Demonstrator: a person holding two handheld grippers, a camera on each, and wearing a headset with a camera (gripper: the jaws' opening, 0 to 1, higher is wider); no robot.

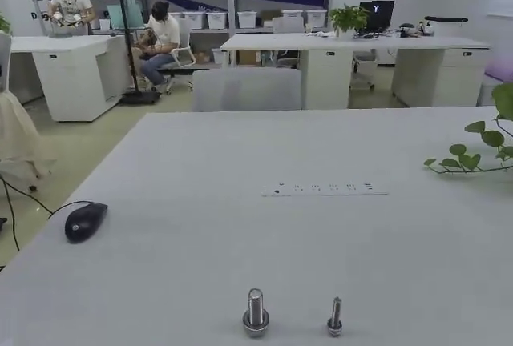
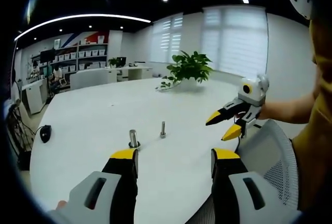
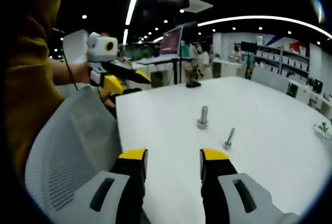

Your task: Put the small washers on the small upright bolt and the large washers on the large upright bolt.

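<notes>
Two bolts stand upright near the table's front edge. The large bolt (image 1: pixel 256 314) has a wide ring at its base; the small bolt (image 1: pixel 334 318) stands to its right. From the left gripper view, the large bolt (image 2: pixel 134 138) and small bolt (image 2: pixel 163 129) lie ahead of my left gripper (image 2: pixel 175 156), which is open and holds nothing. My right gripper (image 2: pixel 224 124) hangs off the table's edge, also open. In the right gripper view, my right gripper (image 3: pixel 174 155) is open before the large bolt (image 3: pixel 203 116) and small bolt (image 3: pixel 228 138), with the left gripper (image 3: pixel 128 81) at upper left.
A black mouse (image 1: pixel 85 220) lies at the table's left. A white power strip (image 1: pixel 325 190) sits mid-table and a trailing plant (image 1: pixel 477 150) at the right edge. A mesh chair back (image 3: pixel 72 146) stands at the near edge. People sit at desks far behind.
</notes>
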